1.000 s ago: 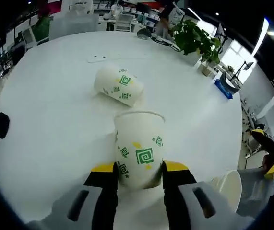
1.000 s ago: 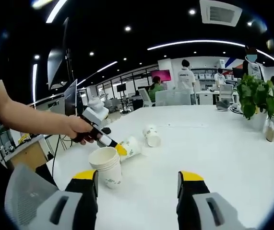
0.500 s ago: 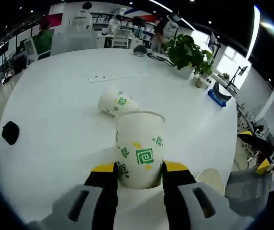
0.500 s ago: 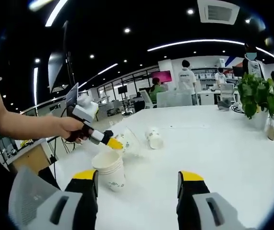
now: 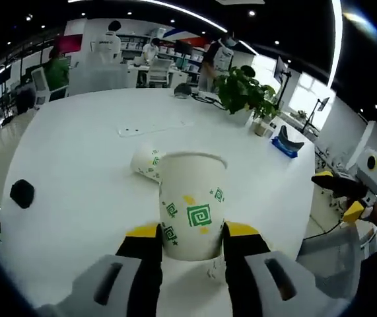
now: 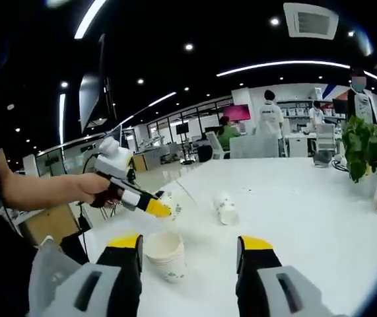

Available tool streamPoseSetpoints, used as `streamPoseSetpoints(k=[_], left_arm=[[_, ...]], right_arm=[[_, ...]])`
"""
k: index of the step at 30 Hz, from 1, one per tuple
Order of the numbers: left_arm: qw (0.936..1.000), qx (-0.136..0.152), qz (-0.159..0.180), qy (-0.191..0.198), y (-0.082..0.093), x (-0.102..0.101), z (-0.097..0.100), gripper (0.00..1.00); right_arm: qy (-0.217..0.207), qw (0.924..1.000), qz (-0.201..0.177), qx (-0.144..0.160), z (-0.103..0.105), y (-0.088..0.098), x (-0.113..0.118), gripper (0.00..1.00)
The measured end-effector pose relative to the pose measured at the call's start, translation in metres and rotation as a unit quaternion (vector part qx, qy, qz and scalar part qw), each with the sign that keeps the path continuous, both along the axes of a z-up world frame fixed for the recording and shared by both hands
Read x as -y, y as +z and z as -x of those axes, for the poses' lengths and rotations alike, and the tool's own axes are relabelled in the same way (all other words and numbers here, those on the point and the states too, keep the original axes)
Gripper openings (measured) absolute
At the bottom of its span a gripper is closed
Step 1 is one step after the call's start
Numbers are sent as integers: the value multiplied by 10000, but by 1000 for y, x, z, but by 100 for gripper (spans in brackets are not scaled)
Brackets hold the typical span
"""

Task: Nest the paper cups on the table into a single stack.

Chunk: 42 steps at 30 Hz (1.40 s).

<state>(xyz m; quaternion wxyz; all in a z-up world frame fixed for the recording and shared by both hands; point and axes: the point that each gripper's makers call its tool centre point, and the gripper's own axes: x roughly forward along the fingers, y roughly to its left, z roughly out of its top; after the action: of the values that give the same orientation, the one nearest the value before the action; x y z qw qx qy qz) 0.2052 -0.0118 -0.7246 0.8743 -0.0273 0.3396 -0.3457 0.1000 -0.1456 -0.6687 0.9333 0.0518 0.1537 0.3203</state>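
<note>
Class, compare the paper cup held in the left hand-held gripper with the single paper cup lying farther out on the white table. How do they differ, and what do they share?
The held cup is raised off the table, clamped between the jaws of the left hand-held gripper; the lying cup rests on the table, untouched. In the right gripper view, the held cup is tilted in the air, while the lying cup is on its side. Both are white paper cups with green square-spiral prints.
</note>
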Motion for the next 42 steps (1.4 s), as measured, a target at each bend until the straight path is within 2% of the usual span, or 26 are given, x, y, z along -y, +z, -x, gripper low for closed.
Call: streamPoseSetpoints(k=[6,13,14,17,21,27,31,36,42], left_arm=[[9999,102,71,-119,12,-6,16,34],[9967,486,6,-651,23,2,36,34],[9948,610,8,-817,27,5,42,34],[9916,725,46,-1069,31,9,54,34],[9884,743,215,-1306,37,12,66,34],[9820,863,211,-1667,41,16,82,34],[9768,932,212,-1917,43,23,94,34],[9665,1076,95,-2327,42,32,112,34],[9607,1118,47,-2540,39,33,120,34]], right_arm=[[232,9997,-35,90,-2,16,-14,52],[498,9987,-76,76,-2,24,-25,42],[576,9982,-183,0,-1,25,-29,40],[685,9967,-422,-100,0,30,-36,33],[828,9955,-466,11,1,37,-44,33],[1142,9921,-511,43,5,43,-57,29],[1328,9900,-483,7,7,42,-64,26],[1623,9857,-444,-82,13,38,-74,21],[1817,9821,-470,-183,19,34,-83,15]])
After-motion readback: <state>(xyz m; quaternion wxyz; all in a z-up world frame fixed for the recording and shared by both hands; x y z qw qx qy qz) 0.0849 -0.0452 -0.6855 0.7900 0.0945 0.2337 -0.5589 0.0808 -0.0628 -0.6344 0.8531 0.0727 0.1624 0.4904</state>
